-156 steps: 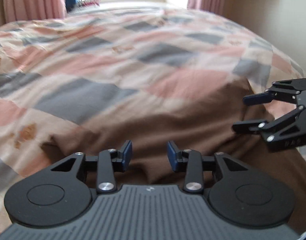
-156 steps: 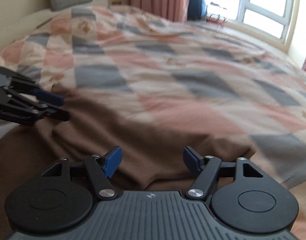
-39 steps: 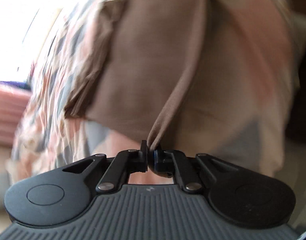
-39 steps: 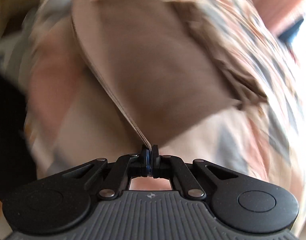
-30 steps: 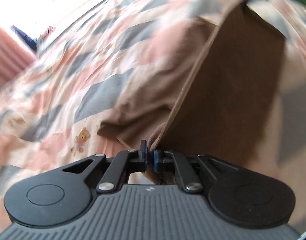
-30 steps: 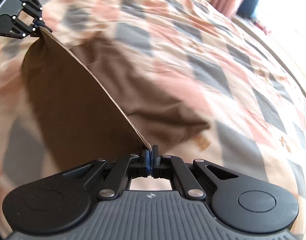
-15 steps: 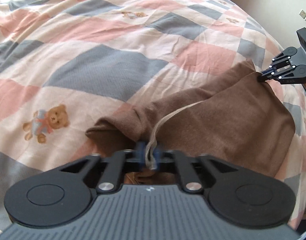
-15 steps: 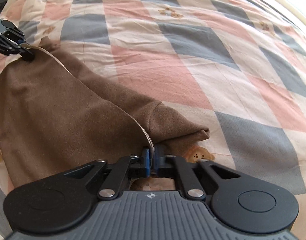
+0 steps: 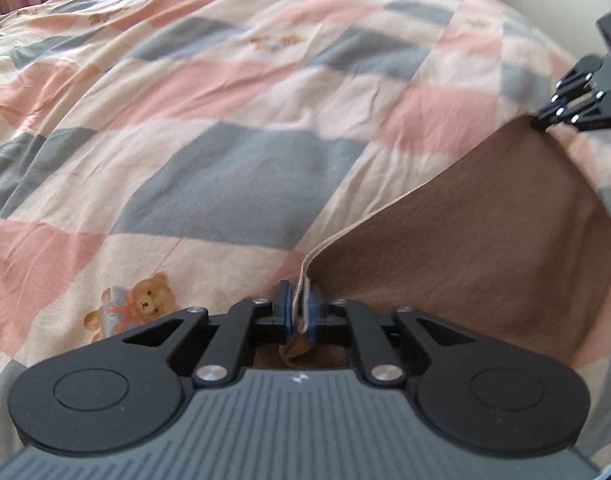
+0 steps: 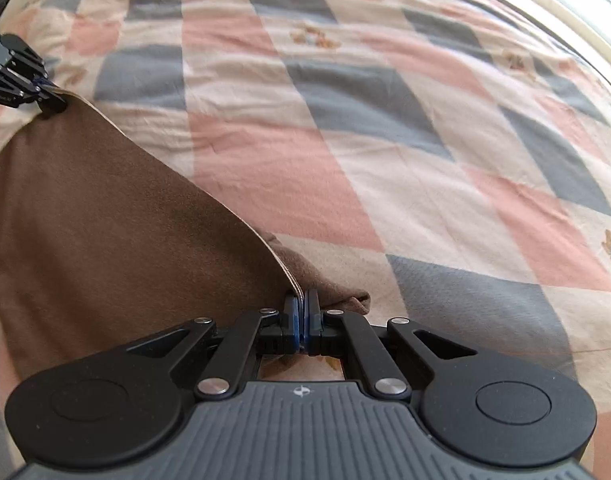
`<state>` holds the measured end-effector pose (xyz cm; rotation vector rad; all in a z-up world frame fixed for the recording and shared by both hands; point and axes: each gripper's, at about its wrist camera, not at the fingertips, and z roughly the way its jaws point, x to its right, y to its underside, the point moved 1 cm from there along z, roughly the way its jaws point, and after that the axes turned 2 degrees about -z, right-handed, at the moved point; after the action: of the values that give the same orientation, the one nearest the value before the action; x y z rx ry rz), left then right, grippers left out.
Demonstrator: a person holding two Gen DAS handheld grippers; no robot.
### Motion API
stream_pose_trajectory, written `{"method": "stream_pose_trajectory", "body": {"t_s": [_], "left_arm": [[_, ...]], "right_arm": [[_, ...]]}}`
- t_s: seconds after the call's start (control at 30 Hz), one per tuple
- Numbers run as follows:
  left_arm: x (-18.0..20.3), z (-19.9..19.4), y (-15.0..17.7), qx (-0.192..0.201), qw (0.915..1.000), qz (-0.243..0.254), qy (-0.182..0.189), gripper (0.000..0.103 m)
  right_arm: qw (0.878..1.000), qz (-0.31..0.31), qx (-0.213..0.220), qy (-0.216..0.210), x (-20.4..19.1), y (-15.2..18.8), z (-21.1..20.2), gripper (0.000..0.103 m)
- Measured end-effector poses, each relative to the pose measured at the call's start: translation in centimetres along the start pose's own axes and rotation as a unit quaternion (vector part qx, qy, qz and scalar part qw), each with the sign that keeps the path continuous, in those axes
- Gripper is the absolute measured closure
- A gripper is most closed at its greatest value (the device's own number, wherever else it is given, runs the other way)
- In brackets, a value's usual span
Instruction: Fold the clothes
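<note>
Brown garment (image 9: 457, 248) is spread low over the checked bedspread (image 9: 233, 184), its pale hemmed edge stretched in a near-straight line between the two grippers; that edge is the long axis on which the coming move turns. Left gripper (image 9: 300, 312) is seen with the hem corner between its blue pads, and its jaws are opening, so a slim gap shows beside the cloth while the fabric is not yet dropped; right gripper (image 10: 302, 318) is pressed tight, the opposite corner pinched between its pads. From each wrist view the other gripper is seen at the far end of the edge, well apart, so neither hand is nearer to the whole hem; each is at its own corner. Cloth body lies to the inner side of both jaws, the bare bedspread to the outer side. Laying down is judged nearly complete; release by the right hand is judged to be the remaining part, with the fold line kept straight.
</note>
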<state>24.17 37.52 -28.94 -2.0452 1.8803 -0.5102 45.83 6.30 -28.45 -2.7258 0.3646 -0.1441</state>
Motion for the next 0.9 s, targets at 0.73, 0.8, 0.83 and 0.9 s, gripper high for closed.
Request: {"method": "stream_pose_trajectory", "body": {"t_s": [0.73,0.8,0.83,0.9], "left_arm": [[2.7,-1.8,4.2,0.073,0.9877,-0.093,-0.103,0.089],[3.3,-4.1,4.1,0.072,0.9866,-0.098,-0.109,0.089],[4.3,-5.1,4.5,0.070,0.9878,-0.095,-0.101,0.089],[6.6,-7.0,5.3,0.066,0.9907,-0.088,-0.081,0.089]], "right_arm": [[0.972,0.146,0.107,0.153,-7.1,5.2,-0.8,0.041],[0.966,0.177,0.109,0.156,-6.5,5.3,-3.1,0.041],[0.964,0.188,0.118,0.146,-6.9,5.4,-4.5,0.041],[0.964,0.198,0.133,0.115,-9.0,5.6,-7.0,0.040]]}}
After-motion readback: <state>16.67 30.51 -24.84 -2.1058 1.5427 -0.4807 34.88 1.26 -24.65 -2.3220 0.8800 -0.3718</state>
